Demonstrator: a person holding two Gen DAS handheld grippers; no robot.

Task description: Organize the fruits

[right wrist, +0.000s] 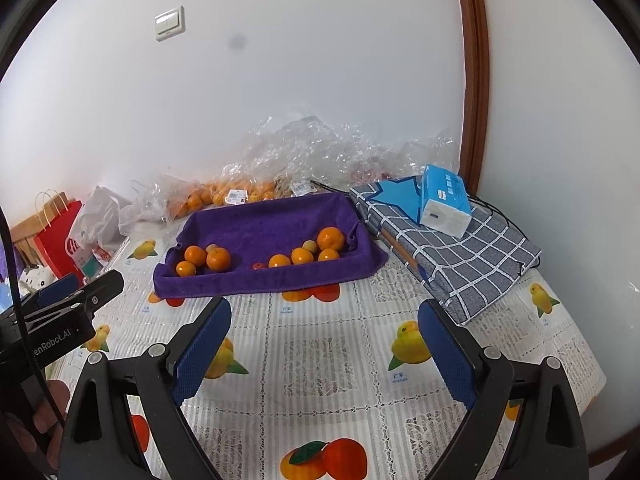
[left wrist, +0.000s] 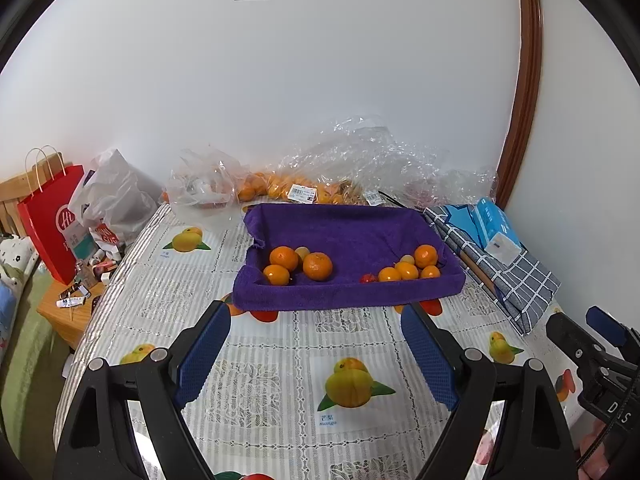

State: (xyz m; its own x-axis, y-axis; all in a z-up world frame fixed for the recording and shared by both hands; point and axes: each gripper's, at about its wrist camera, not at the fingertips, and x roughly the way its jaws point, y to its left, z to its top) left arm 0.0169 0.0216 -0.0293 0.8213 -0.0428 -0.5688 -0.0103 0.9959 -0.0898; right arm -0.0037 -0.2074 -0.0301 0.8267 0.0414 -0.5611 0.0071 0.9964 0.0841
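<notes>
A tray lined with a purple towel (left wrist: 344,232) (right wrist: 264,224) sits on the fruit-print tablecloth. In it lie two groups of oranges: a left group (left wrist: 316,266) (right wrist: 218,259) and a right group (left wrist: 425,256) (right wrist: 330,238), each with a small pale fruit. A small red fruit (left wrist: 367,278) (right wrist: 258,266) lies between them at the front wall. My left gripper (left wrist: 316,320) is open and empty, held before the tray's front edge. My right gripper (right wrist: 324,320) is open and empty, in front of the tray's right half.
Clear plastic bags with more oranges (left wrist: 280,186) (right wrist: 224,194) lie behind the tray by the wall. A checked cloth bag (right wrist: 460,252) with a blue tissue pack (right wrist: 444,200) lies right of the tray. A red paper bag (left wrist: 48,216) and a side table (left wrist: 68,308) stand at left.
</notes>
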